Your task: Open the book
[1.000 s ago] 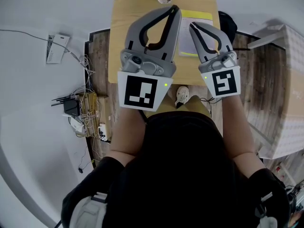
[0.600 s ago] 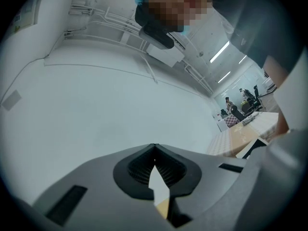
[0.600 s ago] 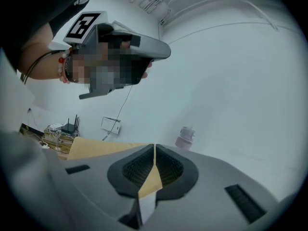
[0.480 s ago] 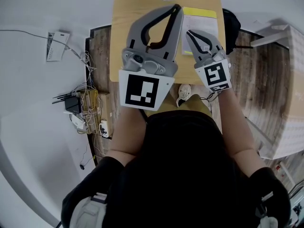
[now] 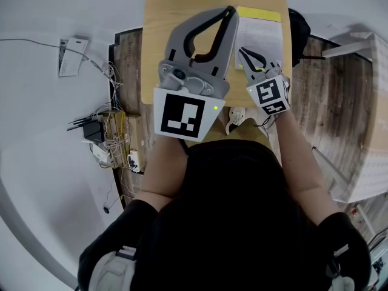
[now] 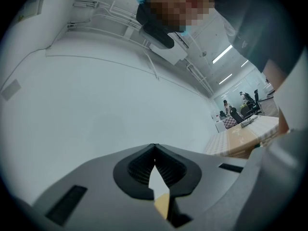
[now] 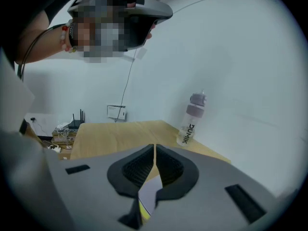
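Since the earlier frame the right claw [image 5: 243, 53] has come down toward the light wooden desk [image 5: 170, 35] and looks smaller in the head view, a little right of the centre of the frame. Its tip now lies over the lower left corner of the white book [image 5: 265, 34] with a yellow band along its far edge. The left claw [image 5: 231, 10] has nearly kept its place, high above the desk at the upper centre. The book lies flat and closed in the upper right of the head view, on the right part of the desk. A clear bottle [image 7: 192, 119] with a grey cap stands behind it near the wall. Both claws have their jaws together with nothing between them. In the right gripper view [image 7: 154, 148] the pads meet, and only a strip of the book shows below them. The left gripper view [image 6: 154, 149] shows the same closed pads against the white wall. The step in hand, I think, is the approach to the cover. To do it well, the right claw should come in low and slowly at an edge of the cover. It can slip its closed tip under only the cover, or part the jaws a little to pinch it. Which side is the spine I cannot tell, so the first lift should be gentle. The left claw could press the book down so it does not slide.
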A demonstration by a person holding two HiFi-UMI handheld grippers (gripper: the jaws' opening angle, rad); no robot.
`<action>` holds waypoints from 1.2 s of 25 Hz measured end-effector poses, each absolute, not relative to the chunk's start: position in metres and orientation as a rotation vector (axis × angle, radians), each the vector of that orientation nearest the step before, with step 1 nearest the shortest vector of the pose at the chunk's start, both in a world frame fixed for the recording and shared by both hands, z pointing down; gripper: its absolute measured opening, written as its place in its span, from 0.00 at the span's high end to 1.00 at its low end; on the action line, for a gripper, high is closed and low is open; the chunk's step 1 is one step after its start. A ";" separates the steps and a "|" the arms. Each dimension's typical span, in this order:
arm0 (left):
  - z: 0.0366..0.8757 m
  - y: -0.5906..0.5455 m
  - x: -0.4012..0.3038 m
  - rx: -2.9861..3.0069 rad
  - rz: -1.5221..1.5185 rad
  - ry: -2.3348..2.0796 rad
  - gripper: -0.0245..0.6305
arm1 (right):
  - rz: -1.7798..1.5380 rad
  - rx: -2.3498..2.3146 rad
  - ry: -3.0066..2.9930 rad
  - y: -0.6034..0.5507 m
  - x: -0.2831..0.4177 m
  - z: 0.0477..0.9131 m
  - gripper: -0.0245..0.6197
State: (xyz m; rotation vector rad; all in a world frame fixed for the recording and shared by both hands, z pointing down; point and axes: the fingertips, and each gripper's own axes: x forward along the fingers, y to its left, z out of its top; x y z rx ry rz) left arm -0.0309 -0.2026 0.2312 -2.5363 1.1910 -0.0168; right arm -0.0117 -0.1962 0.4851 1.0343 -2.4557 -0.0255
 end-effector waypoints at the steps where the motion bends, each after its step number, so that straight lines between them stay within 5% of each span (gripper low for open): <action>1: 0.232 -0.203 -0.031 -2.542 -0.017 1.190 0.95 | -0.009 1.020 -2.440 -0.195 -0.011 0.493 0.91; 12: 0.243 -0.210 -0.036 -2.560 -0.041 1.199 0.95 | 0.095 0.901 -2.364 -0.180 -0.014 0.543 0.91; 15: 0.244 -0.212 -0.037 -2.566 -0.041 1.195 0.95 | 0.113 0.865 -2.332 -0.175 -0.016 0.556 0.74; 30: 0.250 -0.213 -0.039 -2.588 -0.043 1.189 0.95 | 0.173 0.816 -2.198 -0.167 -0.012 0.597 0.74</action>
